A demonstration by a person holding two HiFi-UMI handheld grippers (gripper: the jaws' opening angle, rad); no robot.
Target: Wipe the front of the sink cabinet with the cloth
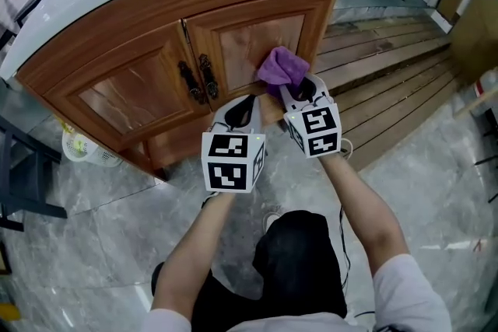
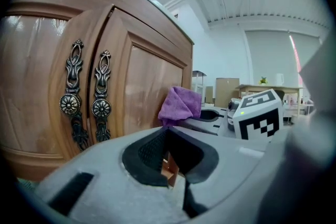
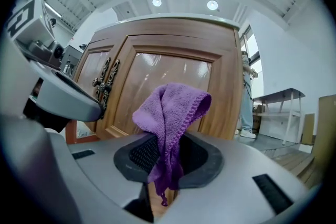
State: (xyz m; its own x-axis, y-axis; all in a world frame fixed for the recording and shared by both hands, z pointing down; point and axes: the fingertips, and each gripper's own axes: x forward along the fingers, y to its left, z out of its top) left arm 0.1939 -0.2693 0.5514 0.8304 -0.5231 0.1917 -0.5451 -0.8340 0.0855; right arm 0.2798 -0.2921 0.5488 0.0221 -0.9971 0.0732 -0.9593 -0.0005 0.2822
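Cloth [image 1: 282,68], purple, clamped in the jaws of the right hand-held gripper [image 1: 299,93]. It bunches up above them, and a short tail hangs below in the right gripper view. The bunch sits at the lower right of the sink cabinet's [image 1: 156,35] right door [image 1: 257,39]; whether it actually touches the wood cannot be told.

Left hand-held gripper [image 1: 247,106]: jaws together, nothing between them. It is just beside the right one, slightly nearer the person, and points at the cabinet below the ornate door handles [image 1: 198,79].

Both forearms stretch forward from the body, roughly parallel, with the right reaching a little further. Person faces the cabinet front over the marble floor [image 1: 93,245].
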